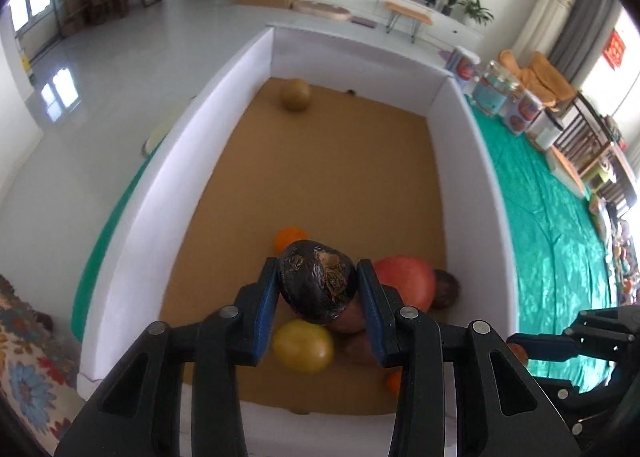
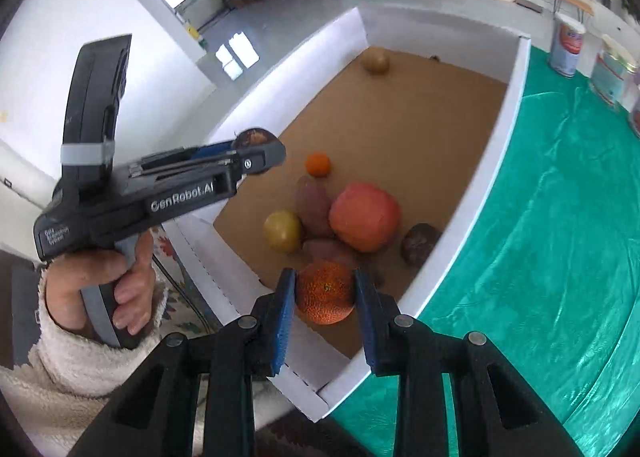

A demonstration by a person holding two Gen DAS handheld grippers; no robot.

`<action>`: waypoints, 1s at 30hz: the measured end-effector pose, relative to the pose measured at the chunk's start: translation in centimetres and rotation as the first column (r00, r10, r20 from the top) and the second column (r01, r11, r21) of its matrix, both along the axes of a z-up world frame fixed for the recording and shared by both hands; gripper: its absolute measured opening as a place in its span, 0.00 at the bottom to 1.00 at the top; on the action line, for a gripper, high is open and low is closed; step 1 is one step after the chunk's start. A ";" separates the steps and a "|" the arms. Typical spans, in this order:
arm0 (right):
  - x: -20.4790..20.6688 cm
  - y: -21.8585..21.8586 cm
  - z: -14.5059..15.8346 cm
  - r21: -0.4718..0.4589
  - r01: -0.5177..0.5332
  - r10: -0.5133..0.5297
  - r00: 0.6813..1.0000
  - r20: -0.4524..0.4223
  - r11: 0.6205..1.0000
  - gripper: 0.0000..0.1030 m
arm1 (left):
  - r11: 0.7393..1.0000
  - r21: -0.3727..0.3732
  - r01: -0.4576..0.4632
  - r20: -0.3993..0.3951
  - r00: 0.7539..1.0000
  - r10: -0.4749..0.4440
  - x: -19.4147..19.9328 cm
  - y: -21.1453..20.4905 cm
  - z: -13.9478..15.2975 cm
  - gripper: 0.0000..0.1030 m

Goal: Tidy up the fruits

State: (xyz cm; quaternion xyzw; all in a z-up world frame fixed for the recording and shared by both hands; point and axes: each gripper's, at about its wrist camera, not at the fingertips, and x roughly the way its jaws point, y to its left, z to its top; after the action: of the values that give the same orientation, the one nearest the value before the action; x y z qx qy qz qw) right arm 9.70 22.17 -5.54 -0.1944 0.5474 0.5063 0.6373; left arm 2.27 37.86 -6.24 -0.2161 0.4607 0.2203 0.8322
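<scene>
White box (image 1: 224,105), perhaps seven fruits (image 2: 364,217)

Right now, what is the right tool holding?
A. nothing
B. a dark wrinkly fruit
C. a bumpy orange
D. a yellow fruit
C: the right tool is shut on the bumpy orange, with a blue pad pressed against each side of it, above the near corner of the white box.

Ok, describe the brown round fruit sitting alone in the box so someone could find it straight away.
Start at the white-walled box with the tan floor on the green cloth. Look to its far end, near the left wall: the brown round fruit sits there alone, well apart from the cluster of fruit at the near end.
</scene>
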 end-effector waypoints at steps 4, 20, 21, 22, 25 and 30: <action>-1.9 1.6 -2.6 -0.127 -0.073 0.076 0.997 0.014 0.989 0.30 | 0.999 0.014 -0.034 -0.070 0.997 0.035 -1.4 1.5 -2.5 0.41; -1.4 -2.2 5.3 0.017 0.141 -0.141 0.962 0.235 0.990 0.89 | 0.967 0.221 -0.126 0.081 0.991 0.110 -5.5 -4.4 5.9 0.86; -1.3 -2.5 5.1 0.022 0.156 -0.156 0.960 0.232 0.988 0.89 | 0.967 0.217 -0.134 0.077 0.990 0.120 -5.9 -4.5 5.8 0.86; -1.1 -2.4 5.2 0.023 0.166 -0.167 0.959 0.229 0.986 0.89 | 0.964 0.222 -0.144 0.060 0.989 0.134 -6.5 -4.8 5.7 0.86; -1.7 -2.2 4.3 0.014 0.176 -0.174 0.958 0.230 0.984 0.89 | 0.962 0.249 -0.114 -0.027 0.992 0.125 -6.5 -5.2 5.0 0.86; -2.6 -1.6 3.2 -0.006 0.166 -0.160 0.956 0.246 0.986 0.89 | 0.964 0.241 -0.109 -0.039 0.992 0.121 -6.8 -5.1 4.3 0.86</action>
State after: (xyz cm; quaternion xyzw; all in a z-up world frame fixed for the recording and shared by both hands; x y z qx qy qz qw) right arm 7.12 20.56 -2.29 -0.2181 0.4855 0.4169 0.7368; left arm -4.52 32.72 -1.91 -0.1349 0.4396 0.3277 0.8253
